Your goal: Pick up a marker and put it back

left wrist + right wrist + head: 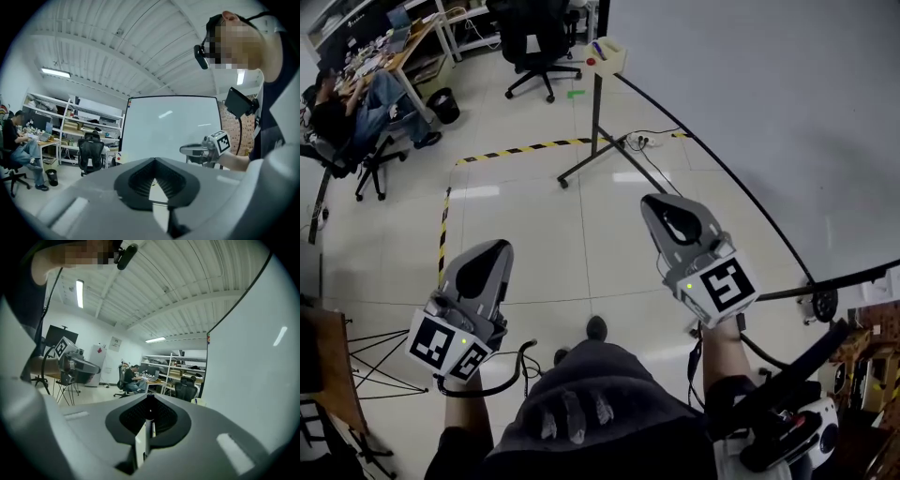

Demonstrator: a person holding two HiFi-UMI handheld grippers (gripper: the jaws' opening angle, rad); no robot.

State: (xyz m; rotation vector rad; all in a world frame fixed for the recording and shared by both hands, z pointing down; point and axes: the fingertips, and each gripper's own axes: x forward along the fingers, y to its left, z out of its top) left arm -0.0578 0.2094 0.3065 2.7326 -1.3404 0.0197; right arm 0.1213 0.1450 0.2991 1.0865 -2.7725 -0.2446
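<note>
Head view, looking steeply down onto the floor (544,234): both tools are held level ahead of the person. The left gripper (492,255) is at lower left and the right gripper (667,211) right of centre. They are well apart from each other.

Left gripper view: the jaws stand narrowly apart. A thin wedge of light shows between them, and nothing lies in it.

Right gripper view: the jaws are brought fully together, pad against pad. Only a dark seam shows at their tips, and nothing is gripped.

Task item: the marker (598,47), dark blue-violet, stands in a cream holder (613,58). The holder is fixed at the far lower corner of the whiteboard (750,94), on top of the upright post of its stand (597,141). A red spot shows on the holder's near face; whether it is a second marker cannot be determined. Both tools are well apart from the holder. In the left gripper view the same holder shows small, at the board's lower left corner.

Surroundings: the whiteboard's black-framed edge curves from the holder toward the lower right of the head view. Yellow-and-black hazard tape (525,148) runs across the floor past the foot of the stand, and a second strip turns down along the left side. A black office chair (539,42) stands beyond the tape, near the top edge. A seated person (356,108) is at a desk in the upper left corner.
</note>
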